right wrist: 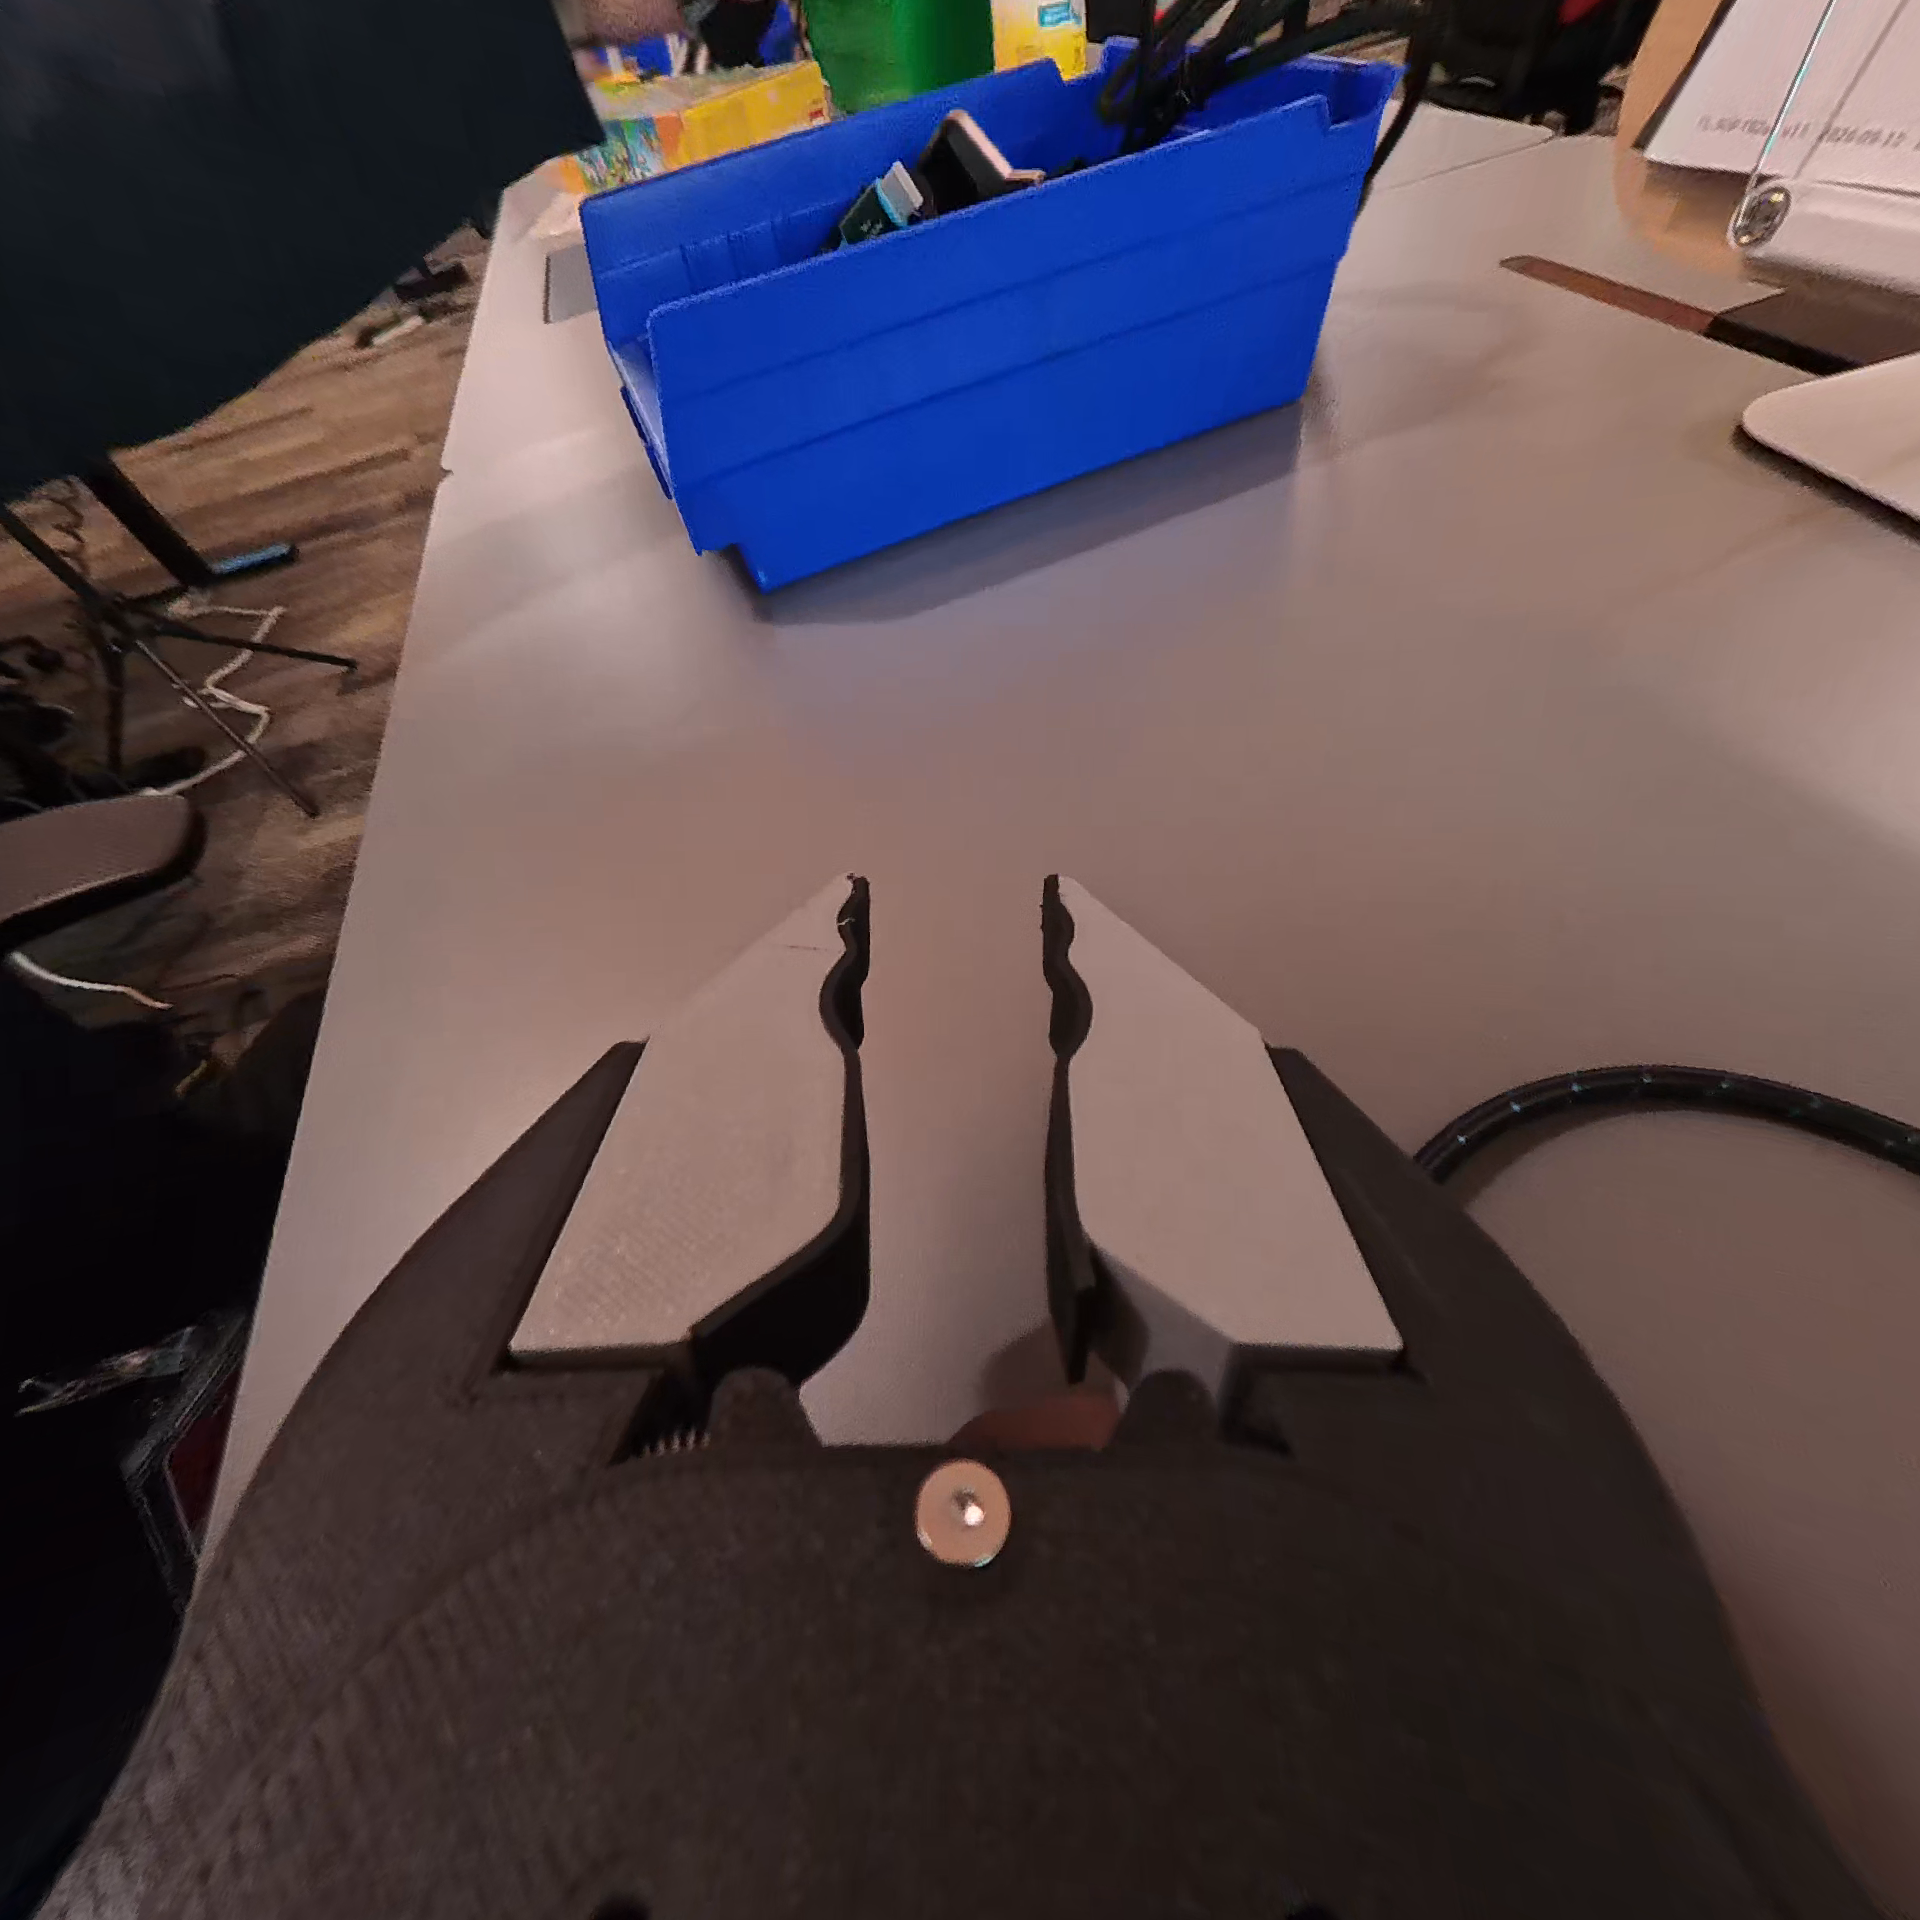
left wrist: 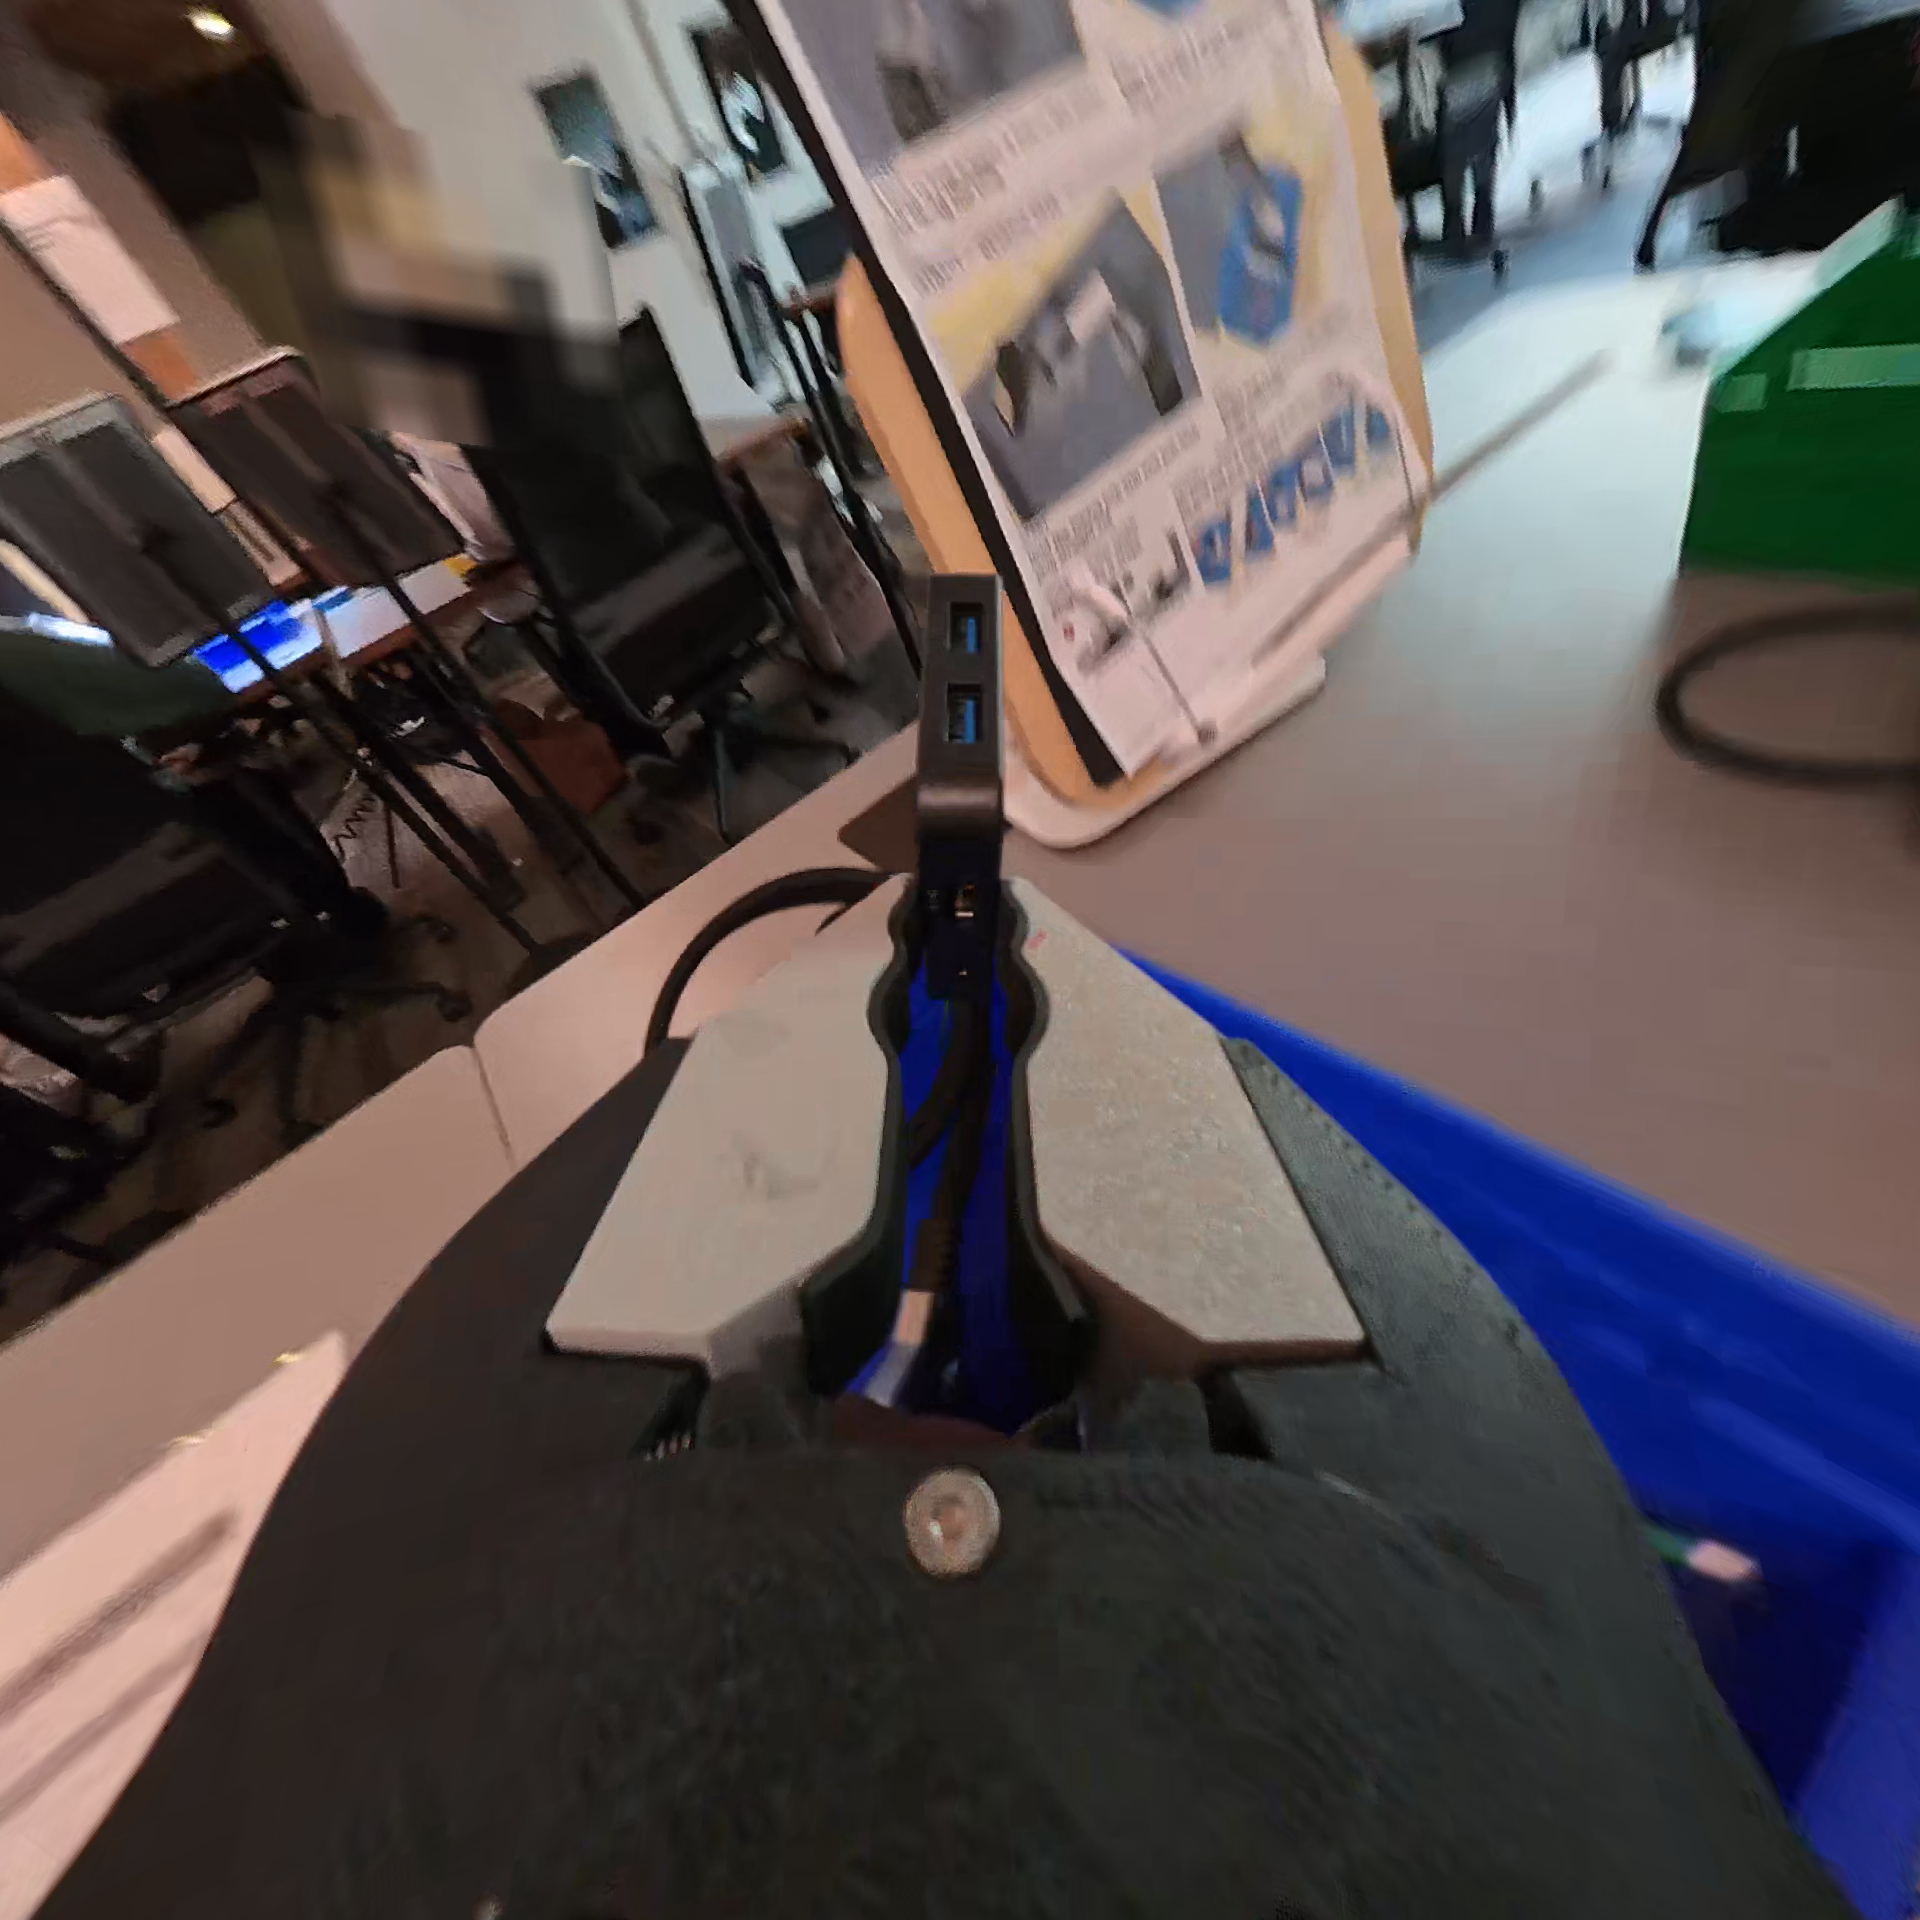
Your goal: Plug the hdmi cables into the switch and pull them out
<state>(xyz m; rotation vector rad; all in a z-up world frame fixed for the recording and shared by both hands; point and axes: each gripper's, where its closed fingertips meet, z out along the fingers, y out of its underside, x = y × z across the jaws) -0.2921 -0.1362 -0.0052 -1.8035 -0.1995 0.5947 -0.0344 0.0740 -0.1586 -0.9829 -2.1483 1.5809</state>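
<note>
My left gripper [left wrist: 956, 914] is shut on a small dark switch [left wrist: 961, 717] with two blue ports on its face. It holds the switch upright above the blue bin [left wrist: 1558, 1299], and the switch's black lead [left wrist: 940, 1122] hangs down between the jaws. My right gripper [right wrist: 956, 904] is open and empty, low over the grey table [right wrist: 1039, 748]. The same blue bin [right wrist: 987, 353] stands farther ahead of it with small devices and black cables inside. A black braided cable [right wrist: 1662, 1091] curves on the table to the right of my right gripper.
A tilted stand holding printed sheets [left wrist: 1122, 395] is just behind the switch. A green box [left wrist: 1818, 436] and a black cable loop [left wrist: 1766, 707] are at the right. The table's left edge drops to a floor with chairs [left wrist: 156, 883]. A white stand base [right wrist: 1839, 436] lies at right. Some 35 cm of space lies between my two pairs of fingers.
</note>
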